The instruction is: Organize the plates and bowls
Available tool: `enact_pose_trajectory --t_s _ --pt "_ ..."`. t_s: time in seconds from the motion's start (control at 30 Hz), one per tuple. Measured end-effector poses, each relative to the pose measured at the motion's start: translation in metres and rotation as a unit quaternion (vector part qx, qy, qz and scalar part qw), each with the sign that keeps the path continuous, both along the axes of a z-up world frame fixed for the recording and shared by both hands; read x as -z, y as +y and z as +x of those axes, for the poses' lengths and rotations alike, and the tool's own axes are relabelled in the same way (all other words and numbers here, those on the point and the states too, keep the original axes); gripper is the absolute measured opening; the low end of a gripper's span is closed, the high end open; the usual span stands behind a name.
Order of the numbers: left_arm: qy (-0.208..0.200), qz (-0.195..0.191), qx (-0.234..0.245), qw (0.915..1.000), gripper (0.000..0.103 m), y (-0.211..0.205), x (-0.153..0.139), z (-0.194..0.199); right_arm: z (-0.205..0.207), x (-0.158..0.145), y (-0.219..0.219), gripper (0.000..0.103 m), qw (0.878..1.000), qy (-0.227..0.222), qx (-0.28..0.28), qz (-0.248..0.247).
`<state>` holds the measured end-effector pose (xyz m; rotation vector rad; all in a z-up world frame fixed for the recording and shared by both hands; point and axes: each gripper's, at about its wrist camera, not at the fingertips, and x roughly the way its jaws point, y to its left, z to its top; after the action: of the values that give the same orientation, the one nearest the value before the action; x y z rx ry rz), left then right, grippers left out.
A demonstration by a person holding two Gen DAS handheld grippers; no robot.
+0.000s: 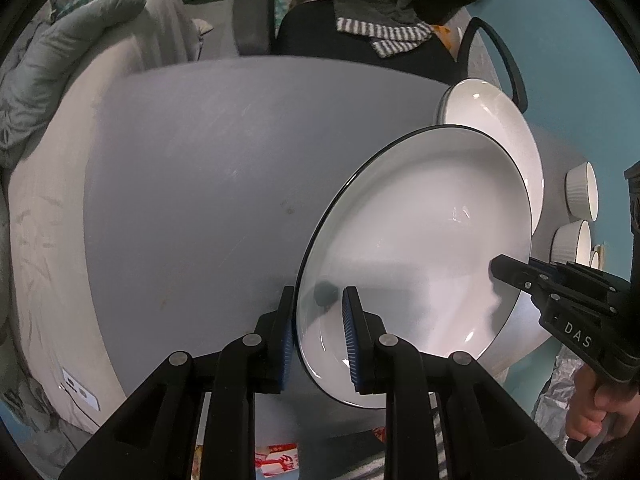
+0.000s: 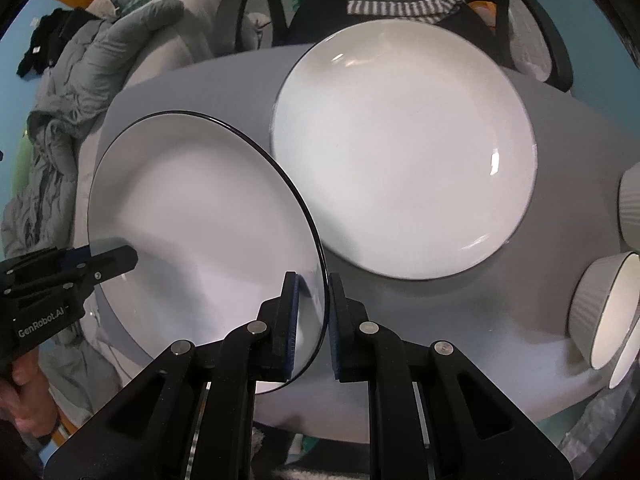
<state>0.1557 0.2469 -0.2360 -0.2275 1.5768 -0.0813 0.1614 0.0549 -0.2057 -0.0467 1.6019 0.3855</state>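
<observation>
A white plate with a dark rim [image 1: 420,248] is held tilted above the grey table [image 1: 200,200]. My left gripper [image 1: 318,312] has its two fingers on either side of the plate's left rim, shut on it. My right gripper [image 2: 313,300] straddles the opposite rim of the same plate [image 2: 192,208], its fingers close around the edge. A second white plate [image 2: 400,144] lies flat on the table behind it. It also shows in the left wrist view [image 1: 496,128]. White ribbed bowls [image 2: 604,304] stand at the right.
A grey sofa with a cushion [image 1: 64,80] borders the table on the left. A black chair [image 1: 500,60] stands behind the table. Ribbed bowls [image 1: 580,196] stand near the right edge. The left part of the table is bare grey surface.
</observation>
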Motion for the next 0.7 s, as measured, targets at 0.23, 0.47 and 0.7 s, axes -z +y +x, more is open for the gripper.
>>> enact_pose_trajectory --t_s 0.23,0.47,0.7 --pt "-0.008 0.002 0.022 0.9997 0.022 -0.021 -0.011 0.024 0.021 -0.006 -0.019 0.014 1.0 -0.004 0.021 0.001" --pt "-0.009 0.0 0.034 0.9994 0.022 -0.05 -0.011 0.058 0.041 -0.011 -0.038 0.014 0.999 -0.01 0.033 -0.004" --pt "-0.008 -0.001 0.039 0.9992 0.022 -0.078 -0.006 0.077 0.069 -0.013 -0.07 0.014 0.999 -0.013 0.047 -0.008"
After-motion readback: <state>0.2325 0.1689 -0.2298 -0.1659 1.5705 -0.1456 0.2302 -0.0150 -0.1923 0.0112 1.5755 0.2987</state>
